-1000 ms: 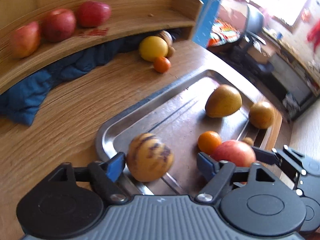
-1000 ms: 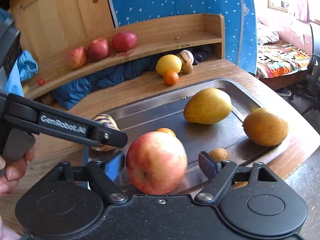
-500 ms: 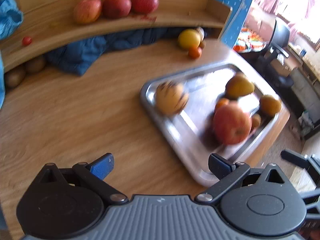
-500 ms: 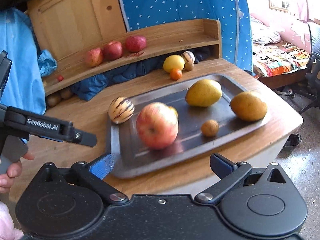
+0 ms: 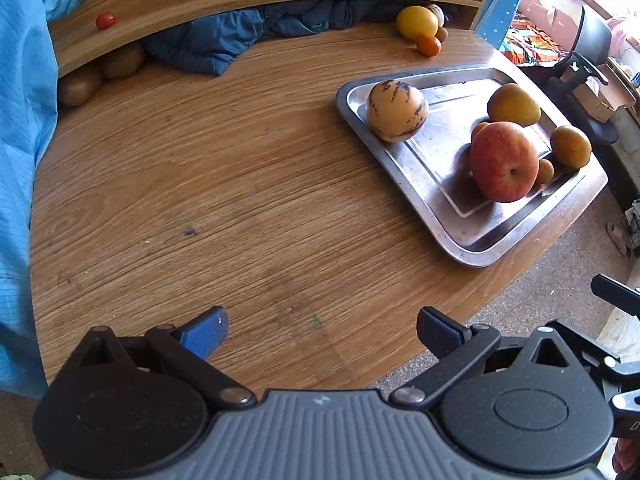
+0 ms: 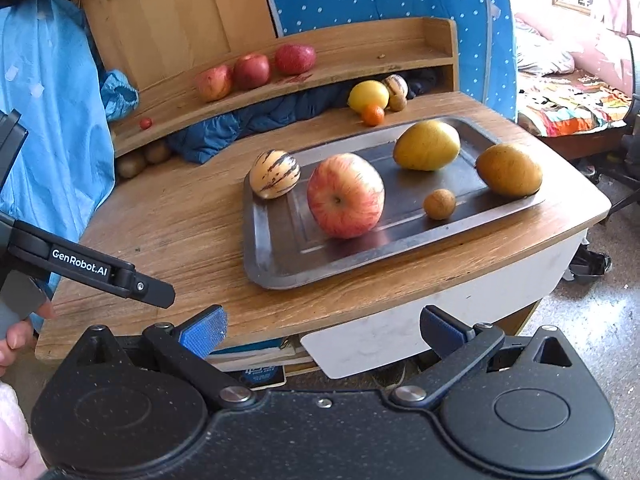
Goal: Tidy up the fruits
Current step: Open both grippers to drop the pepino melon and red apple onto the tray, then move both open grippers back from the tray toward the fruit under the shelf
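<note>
In your left wrist view, your left gripper (image 5: 322, 330) hangs over the bare near part of the wooden table (image 5: 224, 200), jaws spread wide with nothing between them. It looks down at a slant, well apart from the steel tray (image 5: 404, 160) off to its right. On that tray a striped pepino melon (image 5: 396, 110) sits in the near-left corner against the rim, and a red apple (image 5: 504, 162) stands mid-tray with a tangerine (image 5: 479, 129) partly hidden behind it. Two mangoes (image 5: 513, 105) lie toward the far side.

In your right wrist view, your right gripper (image 6: 324, 328) sits back beyond the table's front edge, level and facing the tray (image 6: 264, 256), its jaws wide apart and empty. The apple (image 6: 345, 195) rests beside the pepino melon (image 6: 274, 174), with a small brown fruit (image 6: 439, 204) to its right. Three red apples (image 6: 252, 70) line the wooden shelf (image 6: 360, 54) behind. At left, your hand (image 6: 16, 328) grips the left tool's handle.
</note>
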The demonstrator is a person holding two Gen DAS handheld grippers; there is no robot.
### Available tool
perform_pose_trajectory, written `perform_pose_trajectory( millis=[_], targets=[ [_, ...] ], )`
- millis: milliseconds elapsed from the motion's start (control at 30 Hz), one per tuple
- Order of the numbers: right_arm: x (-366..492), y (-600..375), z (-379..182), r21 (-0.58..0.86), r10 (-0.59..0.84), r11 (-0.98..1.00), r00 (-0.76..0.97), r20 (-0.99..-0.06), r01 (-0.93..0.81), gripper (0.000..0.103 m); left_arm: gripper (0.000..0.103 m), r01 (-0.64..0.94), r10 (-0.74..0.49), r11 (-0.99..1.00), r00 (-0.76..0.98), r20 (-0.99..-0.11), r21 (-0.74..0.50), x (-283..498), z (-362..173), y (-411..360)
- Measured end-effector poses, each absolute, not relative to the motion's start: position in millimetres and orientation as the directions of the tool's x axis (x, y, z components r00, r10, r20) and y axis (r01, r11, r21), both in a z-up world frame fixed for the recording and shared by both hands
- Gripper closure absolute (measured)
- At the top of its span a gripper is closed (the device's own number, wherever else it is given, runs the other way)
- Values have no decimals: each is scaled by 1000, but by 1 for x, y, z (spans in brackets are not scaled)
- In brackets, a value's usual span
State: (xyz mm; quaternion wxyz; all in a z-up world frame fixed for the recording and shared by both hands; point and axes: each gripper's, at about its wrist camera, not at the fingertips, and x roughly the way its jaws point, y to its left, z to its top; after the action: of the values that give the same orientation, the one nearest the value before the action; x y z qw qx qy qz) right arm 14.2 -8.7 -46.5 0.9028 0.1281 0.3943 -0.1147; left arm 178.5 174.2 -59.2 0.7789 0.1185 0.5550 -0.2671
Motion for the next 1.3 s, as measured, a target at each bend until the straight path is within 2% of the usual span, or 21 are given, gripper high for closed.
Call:
perform_pose_trajectory(
  millis=[433,800,1133,1300],
  targets=[
    [18,-34,-32,126,-197,921,721,-664,369,1,1,567,-335,813,267,-904,-133,203,-41,150],
    [52,-84,-26,76,-272,911,730,-627,405,1,1,519,-433,821,295,-852,-238,280,-35,87],
    [130,-119,-32,28,-216,946,695,-685,322,1,1,546,-495,799,358,-792,-252,345,-46,20],
    [180,-131,-31,5,-193,959,670,-717,282,1,1,559,-528,778,334,-781,-287,373,-56,-15]
  ],
)
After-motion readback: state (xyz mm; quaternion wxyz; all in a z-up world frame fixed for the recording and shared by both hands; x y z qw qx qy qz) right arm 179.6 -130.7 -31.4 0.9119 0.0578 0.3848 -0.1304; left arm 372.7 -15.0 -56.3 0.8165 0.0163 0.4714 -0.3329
